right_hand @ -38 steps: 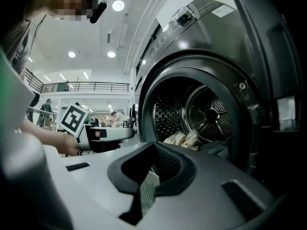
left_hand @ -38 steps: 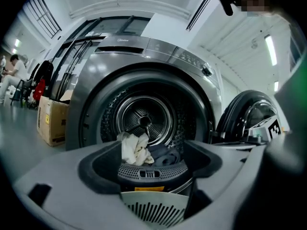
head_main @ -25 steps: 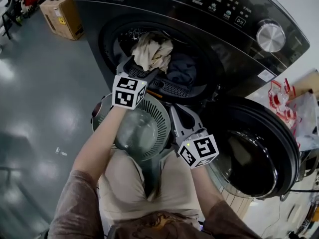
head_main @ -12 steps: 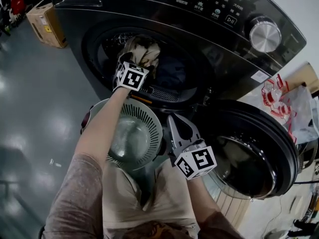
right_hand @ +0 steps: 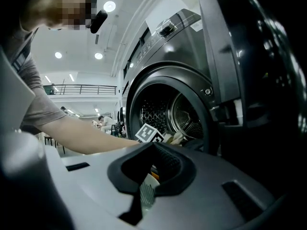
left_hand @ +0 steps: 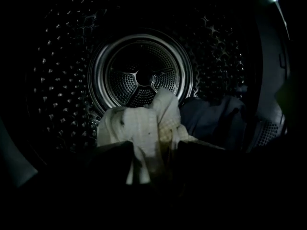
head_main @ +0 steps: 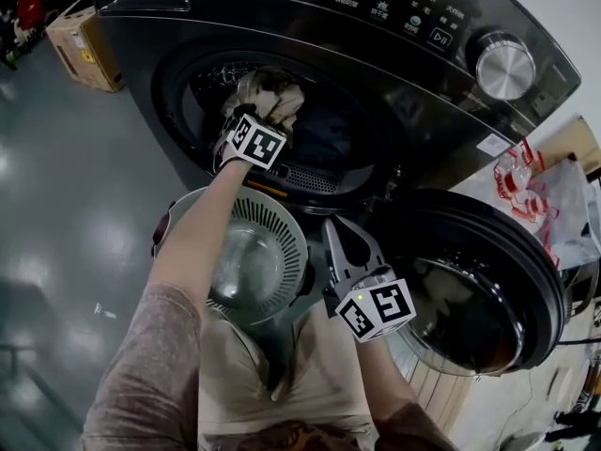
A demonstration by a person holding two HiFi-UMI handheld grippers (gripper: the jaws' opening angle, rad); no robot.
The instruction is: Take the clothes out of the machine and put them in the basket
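Left gripper (left_hand: 156, 155): I see it reaching into the drum (left_hand: 62, 80); its jaws have just been closing and now pinch the cloth (left_hand: 144, 123).
Cloth: cream, bunched at the drum's front, a dark garment (left_hand: 216, 119) just beside it on the right.
Right gripper (right_hand: 153, 147): I read its tips as pressed together with nothing in them, outside the machine (head_main: 376, 64), over the basket (head_main: 282, 216).
Basket: white, slatted, below the opening, beside the open door (head_main: 526, 280).

- The left arm (head_main: 192, 252) stretches forward with its bare forearm straight. The left gripper (left_hand: 154, 152) tilts downward; its jaws have just been closing and pinch a pale cloth (left_hand: 144, 123).
- The right gripper (head_main: 336, 228) is held level and close to the body, jaws together and empty.
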